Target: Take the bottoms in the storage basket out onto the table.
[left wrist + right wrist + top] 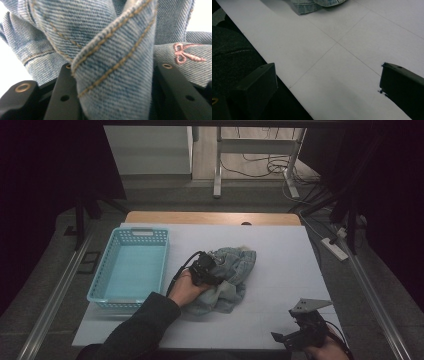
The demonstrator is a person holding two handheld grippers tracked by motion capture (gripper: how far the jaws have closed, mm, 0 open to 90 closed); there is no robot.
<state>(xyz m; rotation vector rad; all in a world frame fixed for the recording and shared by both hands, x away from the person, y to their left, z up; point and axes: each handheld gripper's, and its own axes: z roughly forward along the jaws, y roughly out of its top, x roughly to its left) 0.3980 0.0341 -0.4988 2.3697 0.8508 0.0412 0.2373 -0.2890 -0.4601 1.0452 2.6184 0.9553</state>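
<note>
A white board (280,285) covered the wooden table in a dim room. Nearest the person, the right gripper (300,334) hovered at the board's front edge, jaws spread wide and empty. Farther in, the left gripper (204,269) had its jaws clamped on a thick seamed fold of the crumpled pale-blue denim garment (235,270), which lay mid-board. The turquoise perforated plastic basket (131,265) beside it stood empty; if the garment belonged there, nothing was yet stowed.

A dim room with grey floor (165,195), white desk legs (218,165) and loose cables (260,167) beyond the white-topped bench (280,250), a power strip (335,248) at right, black drapes (45,165) on both sides.
</note>
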